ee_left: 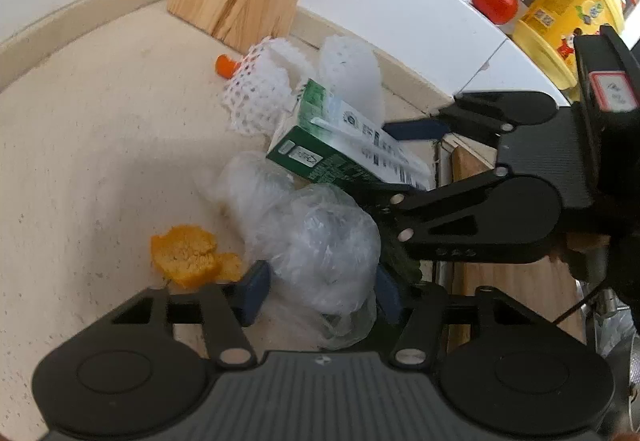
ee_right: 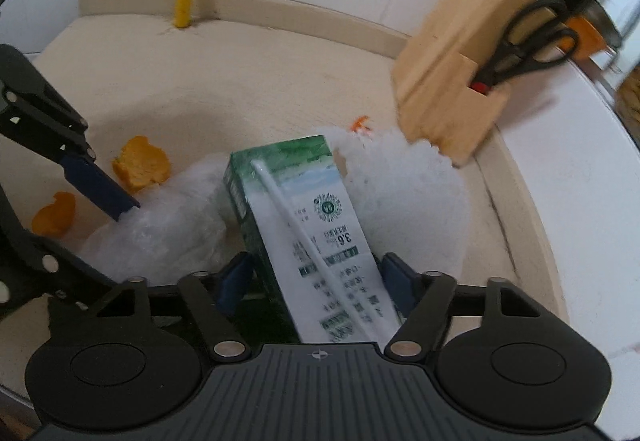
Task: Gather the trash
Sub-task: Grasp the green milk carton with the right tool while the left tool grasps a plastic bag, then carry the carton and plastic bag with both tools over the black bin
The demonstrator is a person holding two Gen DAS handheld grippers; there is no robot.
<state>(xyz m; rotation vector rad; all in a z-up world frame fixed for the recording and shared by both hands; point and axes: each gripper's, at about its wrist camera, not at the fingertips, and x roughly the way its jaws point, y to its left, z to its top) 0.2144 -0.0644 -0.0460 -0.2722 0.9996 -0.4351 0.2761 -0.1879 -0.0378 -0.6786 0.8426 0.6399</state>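
Green milk carton (ee_right: 304,233) runs lengthwise between your right gripper (ee_right: 316,281) jaws, not yet squeezed; left gripper (ee_left: 316,289) half-wide, straddling the plastic bag (ee_left: 316,241)

A green-and-white milk carton (ee_right: 304,225) with a white straw along its face lies tilted at the heap's centre. Crumpled clear plastic bag (ee_left: 316,241) sits at its seven o'clock, white foam netting (ee_left: 260,97) at twelve, orange peel (ee_left: 188,257) at eight.

Soft daylight washing over the beige counter (ee_left: 80,145), white shelf (ee_left: 400,17) glaring bright, gentle shadows pooling beside the knife block (ee_right: 452,81), fisheye bending the edges, dark corners creeping in, foam netting (ee_right: 408,193) smearing with blur.
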